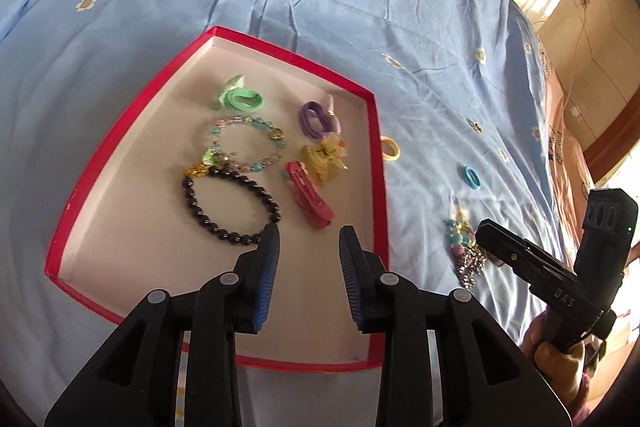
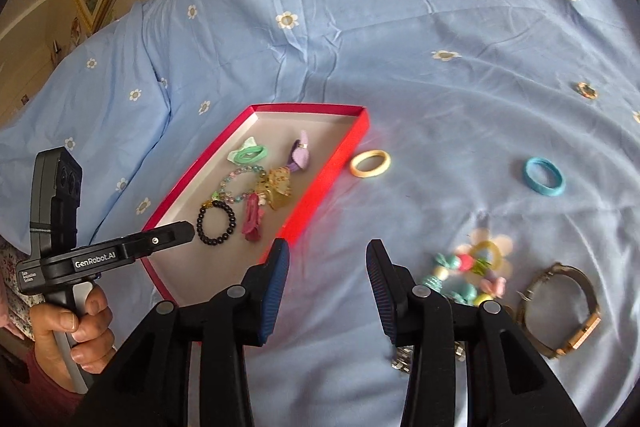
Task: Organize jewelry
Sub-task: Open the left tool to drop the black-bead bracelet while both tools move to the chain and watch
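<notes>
Now we are hovering both hand-held grippers (image 1: 309,237) (image 2: 327,253) part-open and empty, risking snagging the beaded charm cluster (image 2: 468,273) off the bed (image 2: 400,27).

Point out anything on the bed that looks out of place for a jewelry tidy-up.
Several pieces lie loose on the blue sheet outside the red box: a cream ring beside its right wall, a blue hair tie, a colourful beaded piece, and a watch. Nothing looks broken.
</notes>
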